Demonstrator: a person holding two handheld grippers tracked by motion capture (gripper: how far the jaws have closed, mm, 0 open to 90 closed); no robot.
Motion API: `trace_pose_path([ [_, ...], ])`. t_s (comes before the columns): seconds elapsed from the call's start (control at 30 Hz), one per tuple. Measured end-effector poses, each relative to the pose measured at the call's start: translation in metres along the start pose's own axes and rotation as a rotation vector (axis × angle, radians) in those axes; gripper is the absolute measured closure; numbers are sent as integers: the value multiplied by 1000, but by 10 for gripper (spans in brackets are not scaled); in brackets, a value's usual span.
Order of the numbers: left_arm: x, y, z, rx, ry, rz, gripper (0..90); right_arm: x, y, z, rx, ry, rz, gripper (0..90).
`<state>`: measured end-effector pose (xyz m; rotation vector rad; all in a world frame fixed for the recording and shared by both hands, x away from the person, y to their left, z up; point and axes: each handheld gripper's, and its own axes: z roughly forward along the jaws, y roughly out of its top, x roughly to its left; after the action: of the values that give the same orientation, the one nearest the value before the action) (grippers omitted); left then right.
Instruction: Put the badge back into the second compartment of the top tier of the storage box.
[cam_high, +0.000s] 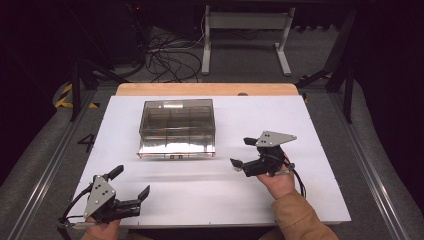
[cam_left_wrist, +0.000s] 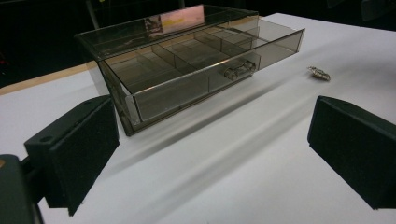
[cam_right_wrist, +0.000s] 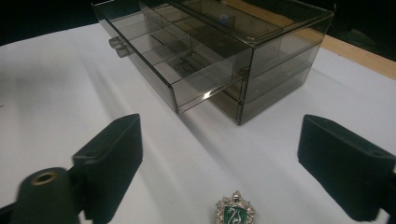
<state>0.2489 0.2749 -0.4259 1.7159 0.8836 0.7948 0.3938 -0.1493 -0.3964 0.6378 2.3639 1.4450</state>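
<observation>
One badge (cam_right_wrist: 235, 212) between right tongs (cam_right_wrist: 219, 158).

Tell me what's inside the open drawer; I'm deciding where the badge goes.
The drawer stands pulled out of the clear box. Its divided compartments look empty through the smoky walls. The rear compartments sit under the box's top, dim with reflections, so small items there can't be ruled out. The badge lies on the table.

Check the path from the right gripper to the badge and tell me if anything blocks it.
Nothing visible does. The green badge lies on bare white table between the open right gripper jaws; the drawer box sits beyond it.
</observation>
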Motion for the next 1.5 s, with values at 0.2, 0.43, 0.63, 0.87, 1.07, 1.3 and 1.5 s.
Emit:
trace_pose_path([
  [0.2, 0, 0, 0, 0, -1, 2, 28, -2, -1, 6, 43, 9, 36, 217],
  [0.43, 0, 0, 0, 1, -3, 2, 28, -5, -3, 17, 122, 13, 65, 248],
  [0.63, 0, 0, 0, 1, -3, 2, 28, -6, -5, 28, 188, -9, 64, 264],
  [0.87, 0, 0, 0, 3, -5, 2, 28, -9, -9, 36, 256, -37, 54, 282],
  [1.07, 0, 0, 1, 9, -9, 7, 30, -11, -11, 42, 304, -41, 52, 297],
  [1.3, 0, 0, 1, 10, -10, 7, 31, -13, -15, 48, 361, -41, 51, 321],
  [1.5, 0, 0, 1, 9, -8, 8, 31, -14, -18, 53, 404, -48, 53, 344],
])
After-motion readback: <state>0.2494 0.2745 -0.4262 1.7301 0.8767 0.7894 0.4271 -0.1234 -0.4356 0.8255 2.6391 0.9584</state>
